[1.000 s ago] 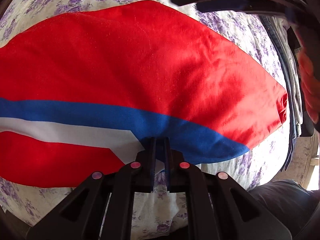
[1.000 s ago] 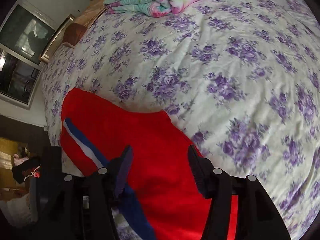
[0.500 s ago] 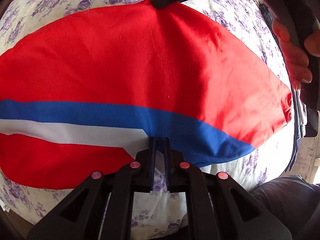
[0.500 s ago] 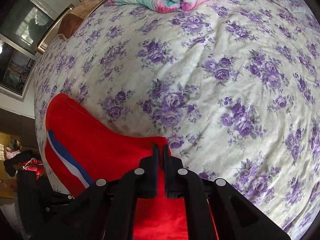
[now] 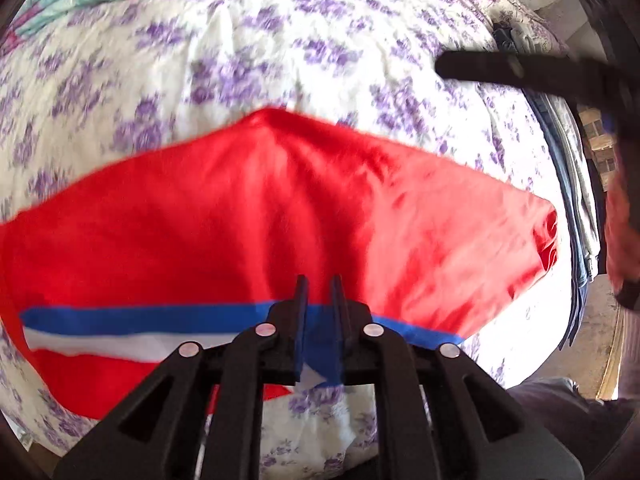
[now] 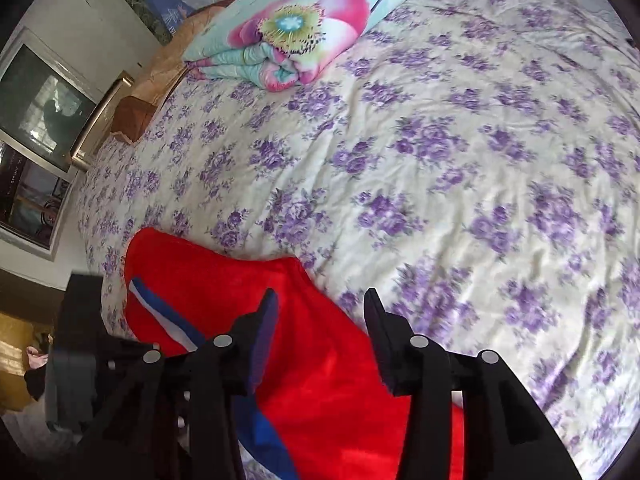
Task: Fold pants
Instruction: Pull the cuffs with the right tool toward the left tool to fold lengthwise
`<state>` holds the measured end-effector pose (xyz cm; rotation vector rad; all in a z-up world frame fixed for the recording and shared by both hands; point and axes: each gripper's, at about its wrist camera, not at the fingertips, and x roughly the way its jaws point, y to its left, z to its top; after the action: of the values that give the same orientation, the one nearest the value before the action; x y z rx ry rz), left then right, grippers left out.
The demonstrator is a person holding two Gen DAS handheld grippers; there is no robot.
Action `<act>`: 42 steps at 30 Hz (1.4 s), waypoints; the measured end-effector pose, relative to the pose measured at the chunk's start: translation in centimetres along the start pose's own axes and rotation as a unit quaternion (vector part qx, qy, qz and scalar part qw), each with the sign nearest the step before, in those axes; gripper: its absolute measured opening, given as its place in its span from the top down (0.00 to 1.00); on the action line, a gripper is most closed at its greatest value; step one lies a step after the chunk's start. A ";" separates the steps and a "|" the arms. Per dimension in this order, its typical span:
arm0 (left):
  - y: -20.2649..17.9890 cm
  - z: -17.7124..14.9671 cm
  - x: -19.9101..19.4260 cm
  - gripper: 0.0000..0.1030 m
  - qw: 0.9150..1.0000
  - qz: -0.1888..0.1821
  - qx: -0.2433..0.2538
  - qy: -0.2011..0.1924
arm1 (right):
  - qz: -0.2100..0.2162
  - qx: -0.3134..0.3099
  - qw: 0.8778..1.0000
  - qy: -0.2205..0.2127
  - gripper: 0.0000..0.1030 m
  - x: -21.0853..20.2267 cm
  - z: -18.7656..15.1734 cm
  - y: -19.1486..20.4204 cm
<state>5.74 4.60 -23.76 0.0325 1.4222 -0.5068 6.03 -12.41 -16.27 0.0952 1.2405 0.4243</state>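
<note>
The right tongs [image 6: 320,300] have let go of the red pants [image 5: 280,216] they pinched half a second ago and now hang spread above them. The left tongs [image 5: 319,286] stay clamped on the blue stripe [image 5: 140,314] at the hem. The pants lie on the bed [image 6: 440,160], just ahead of both tongs.

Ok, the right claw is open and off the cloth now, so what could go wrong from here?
The left claw alone pinches the red pants at the striped edge; pulling could drag or skew the fold. The open right claw hovers over the red cloth and could snag it. A folded clothes stack lies near the pants' end.
</note>
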 end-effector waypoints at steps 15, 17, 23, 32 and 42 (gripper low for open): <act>-0.7 6.7 6.6 0.81 0.999 0.036 0.011 0.036 | -0.024 0.104 0.993 0.056 0.86 6.1 -16.4 -0.8; -1.8 6.5 6.9 0.81 0.997 0.057 0.025 0.035 | -0.028 0.103 0.993 0.051 0.86 6.0 -16.3 -0.6; -4.4 5.5 5.9 0.81 0.997 0.059 0.020 0.039 | -0.015 0.142 0.990 0.011 0.46 1.8 -17.0 -1.7; -4.0 -4.1 6.4 0.81 0.998 0.002 -0.013 0.055 | 0.023 0.429 0.895 -0.121 0.38 -7.8 -26.2 -18.0; -4.6 -4.8 4.5 0.81 0.998 0.005 0.000 0.055 | 0.095 0.476 0.863 -0.138 0.37 -3.5 -26.8 -22.7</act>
<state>-0.09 0.60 -27.55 0.0671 1.5292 -0.5031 -13.92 -38.70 -28.79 1.0969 1.0565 -0.0776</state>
